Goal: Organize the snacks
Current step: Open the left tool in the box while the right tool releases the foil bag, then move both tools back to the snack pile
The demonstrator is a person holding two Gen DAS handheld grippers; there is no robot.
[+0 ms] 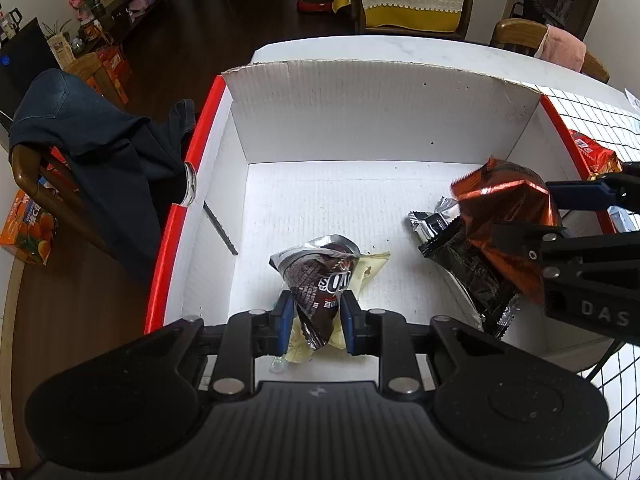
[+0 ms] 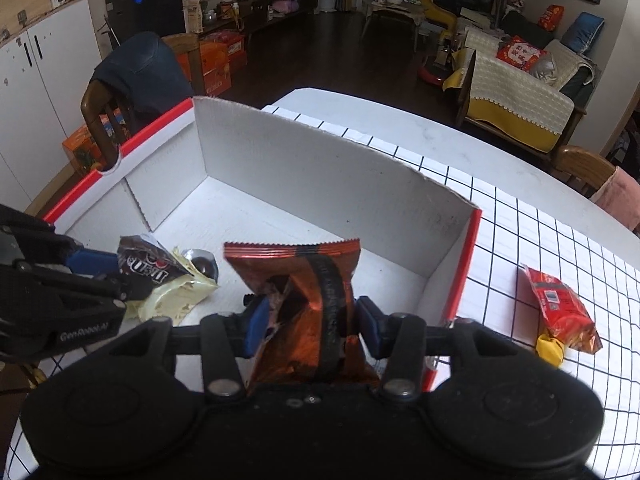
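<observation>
**snackpacker:** Quick one on my left gripper (image 1: 316,322). Its blue pads are clamped on the lower end of a crumpled dark-brown foil chocolate packet (image 1: 316,280), pinched tight between them, with the top of the packet fanning out ahead of the fingers. A pale yellow wrapper (image 1: 370,270) lies just behind and under it, touching. I reckon I'm holding low like that so the packet goes down onto the floor of the white cardboard box with red edges (image 1: 360,116) without flopping over.

**boxlurker:** And the other hand?

**snackpacker:** My right gripper (image 2: 316,322) has a shiny orange-red foil snack bag with a black stripe (image 2: 308,300) standing upright between the pads. The jaws look parted: there's a gap on the right side, and the left pad is at most brushing the foil. So I'd call that let go, not gripped. Guess is the bag is being left in the box's near right corner, above a black-and-silver foil packet (image 1: 448,240).

**boxlurker:** Anything left outside?

**snackpacker:** Yep, a red plastic snack pouch (image 2: 560,312) with a small yellow-wrapped sweet (image 2: 550,350) beside it, off to the right of my right fingers on the black-gridded white tablecloth (image 2: 540,240), beyond the box wall.
</observation>
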